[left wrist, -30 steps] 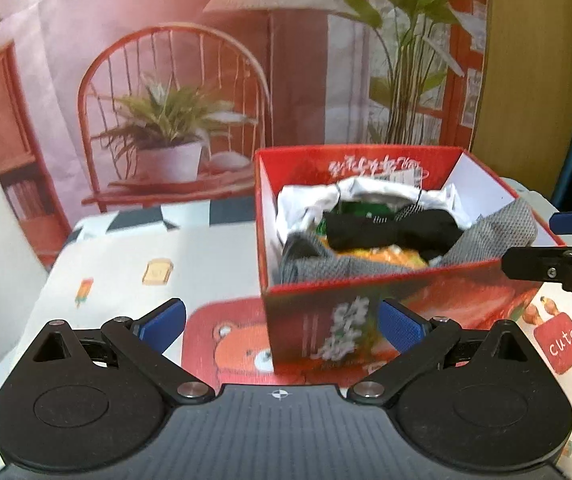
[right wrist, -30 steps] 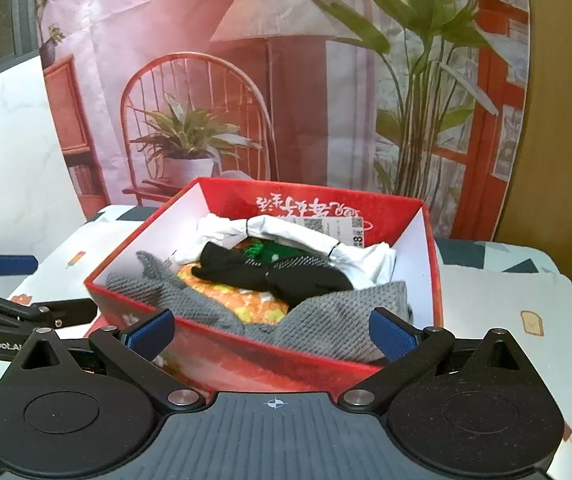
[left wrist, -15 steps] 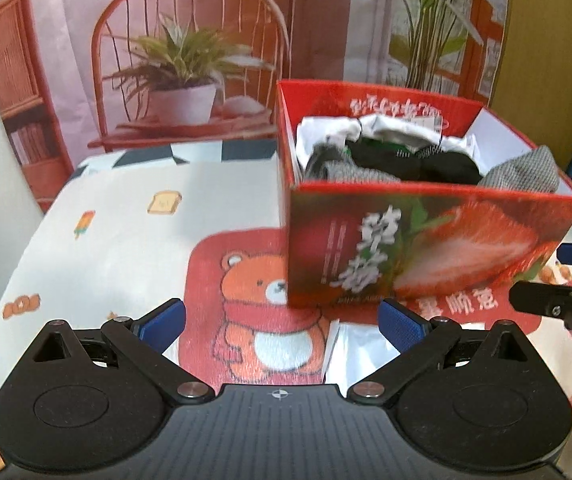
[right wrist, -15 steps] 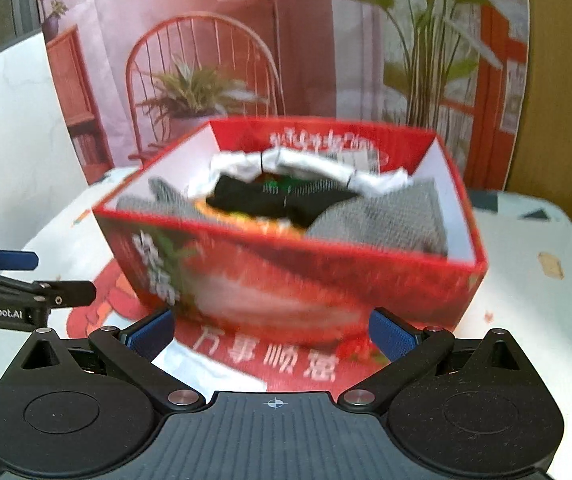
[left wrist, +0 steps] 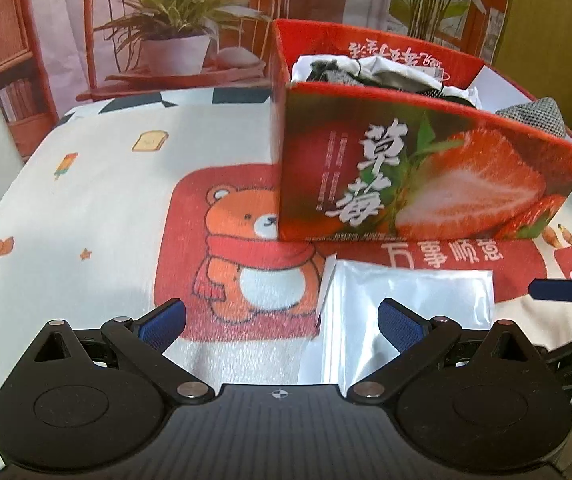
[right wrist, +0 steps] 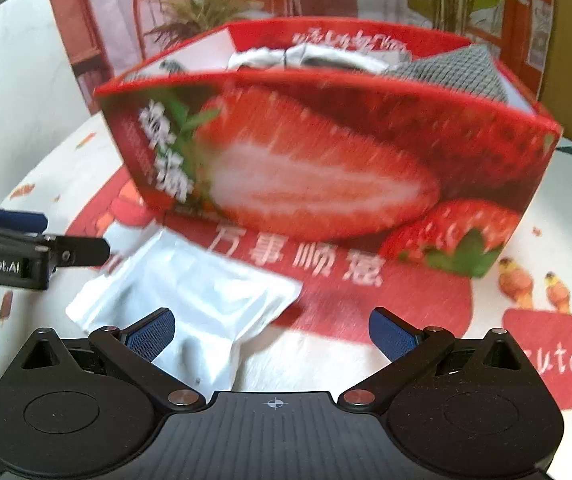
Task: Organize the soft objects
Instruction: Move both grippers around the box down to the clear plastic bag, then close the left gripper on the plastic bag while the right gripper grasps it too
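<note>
Both tools point(left wrist: 282, 320) point(right wrist: 272, 330) gape; white pouch point(left wrist: 402, 312) lies flat just ahead.

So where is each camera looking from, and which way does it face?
Left wrist: low on the left claw, facing the box; right claw's tip at right edge.
Right wrist: low on the right claw, facing the box; left claw at left edge.
Shared: box, pouch, bear cloth.

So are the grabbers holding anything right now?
No. The left gripper and right gripper are both open and empty, above the white pouch lying before the strawberry box.
</note>
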